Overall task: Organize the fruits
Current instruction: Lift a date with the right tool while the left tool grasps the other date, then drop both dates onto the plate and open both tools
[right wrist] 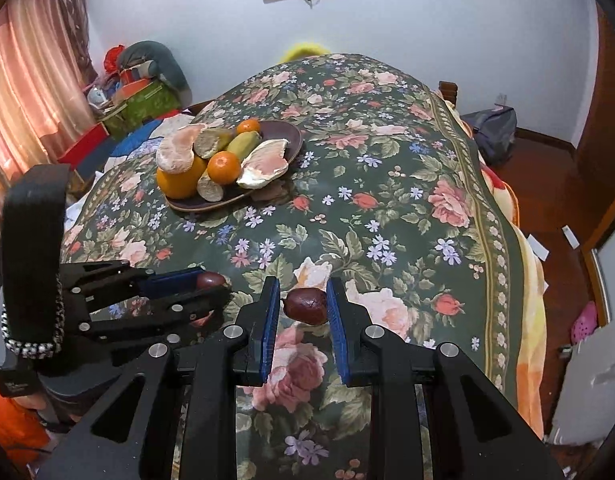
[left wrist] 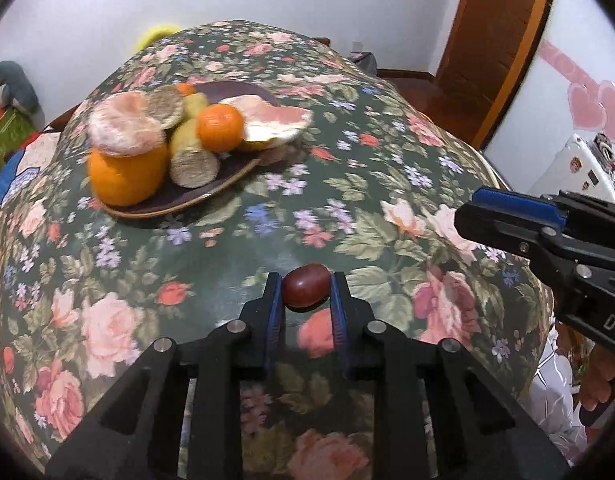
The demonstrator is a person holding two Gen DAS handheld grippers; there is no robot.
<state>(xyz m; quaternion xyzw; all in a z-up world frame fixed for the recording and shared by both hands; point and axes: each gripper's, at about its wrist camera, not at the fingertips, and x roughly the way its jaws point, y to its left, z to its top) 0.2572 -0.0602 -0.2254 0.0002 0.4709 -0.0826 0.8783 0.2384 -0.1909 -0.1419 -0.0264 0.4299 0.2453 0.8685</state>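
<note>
Each gripper, left gripper (left wrist: 306,300) and right gripper (right wrist: 303,305), is pinching a small red fruit (left wrist: 306,289) (squeeze gently); the plate (left wrist: 179,196) is waiting at ten o'clock, needing slow level carrying

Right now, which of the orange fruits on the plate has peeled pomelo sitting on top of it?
The big orange at the plate's near-left edge; the two small mandarins carry nothing.
</note>
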